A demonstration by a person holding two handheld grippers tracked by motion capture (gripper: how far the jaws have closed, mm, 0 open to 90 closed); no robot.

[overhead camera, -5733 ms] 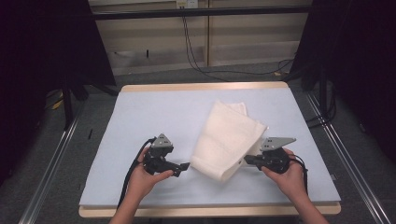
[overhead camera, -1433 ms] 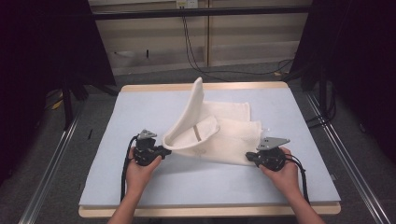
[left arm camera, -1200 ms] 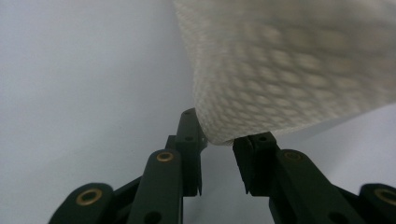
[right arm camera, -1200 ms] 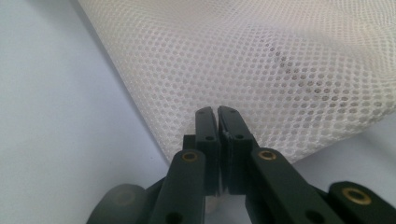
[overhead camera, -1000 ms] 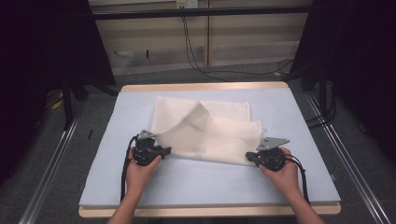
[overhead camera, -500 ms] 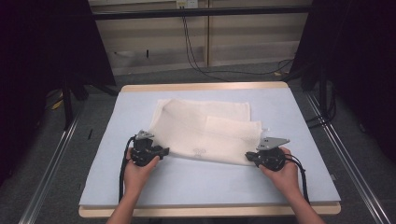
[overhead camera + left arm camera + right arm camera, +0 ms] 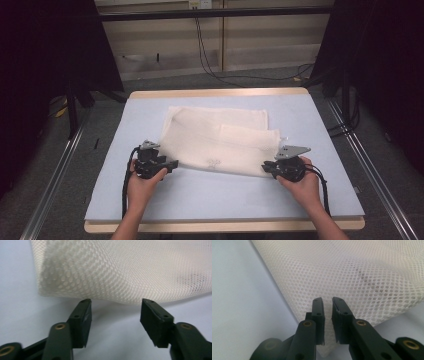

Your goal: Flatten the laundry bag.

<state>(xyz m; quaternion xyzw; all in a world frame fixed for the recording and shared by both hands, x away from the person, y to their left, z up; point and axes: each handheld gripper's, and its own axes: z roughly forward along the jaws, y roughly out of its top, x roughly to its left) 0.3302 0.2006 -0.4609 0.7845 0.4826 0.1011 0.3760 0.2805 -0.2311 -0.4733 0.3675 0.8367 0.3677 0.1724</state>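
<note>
While the white mesh cloth [image 7: 217,140] lies spread flat on the pale blue table [image 7: 220,195], its long axis running left to right across the middle, both grippers sit at its near edge, 1 at each lower corner. The left gripper [image 7: 172,163] rests just beside the near left corner; its jaws have just been opening and now stand wide apart in the left gripper view, with the hem of the cloth [image 7: 120,272] lying past their tips and nothing between them, so that corner is released. The right gripper [image 7: 265,167] is at the near right corner; its jaws have also just been opening, yet in the right gripper view only a narrow slit separates them, and the cloth [image 7: 362,277] lies under and beyond the tips. Whether a fold of mesh is still pinched there I cannot tell, though the slit looks bare. The cloth lies straight ahead of both hands, away from the person, each hand equally near its own corner. A second, smaller layer overlaps the right half, so any next fold would likely carry the near edge forward.
</note>
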